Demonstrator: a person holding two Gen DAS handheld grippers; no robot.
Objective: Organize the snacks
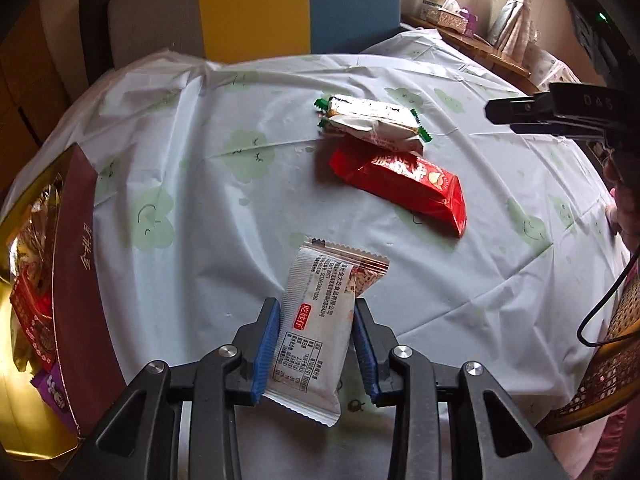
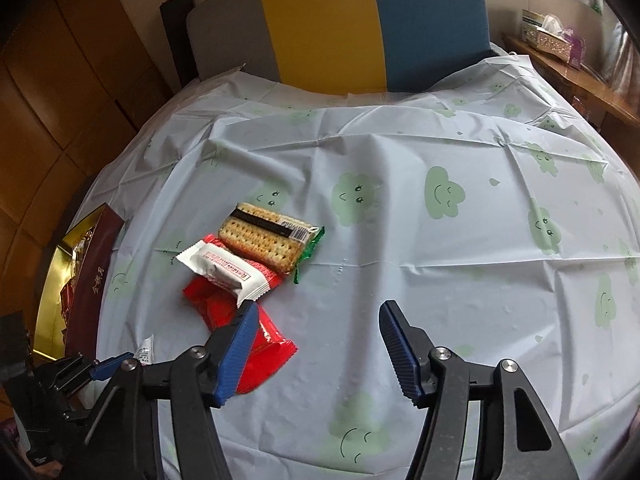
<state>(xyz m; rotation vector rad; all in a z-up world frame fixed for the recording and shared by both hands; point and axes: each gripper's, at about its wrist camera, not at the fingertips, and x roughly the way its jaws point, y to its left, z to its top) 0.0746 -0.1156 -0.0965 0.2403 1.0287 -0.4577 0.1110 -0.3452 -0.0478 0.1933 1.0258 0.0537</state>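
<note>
My left gripper is shut on a white snack packet, its blue pads pressing both long sides just above the cloth. Further out lie a red packet and a green-ended cracker pack with a white packet stacked on it. An open maroon and gold box with several snacks inside stands at the left. In the right wrist view my right gripper is open with only cloth between its pads. Its left finger hangs over the red packet, beside the white packet and crackers.
A pale tablecloth with green smiley clouds covers the round table. A grey, yellow and blue chair back stands behind it. A wooden shelf with a tissue box is at the far right, a wicker chair at the near right.
</note>
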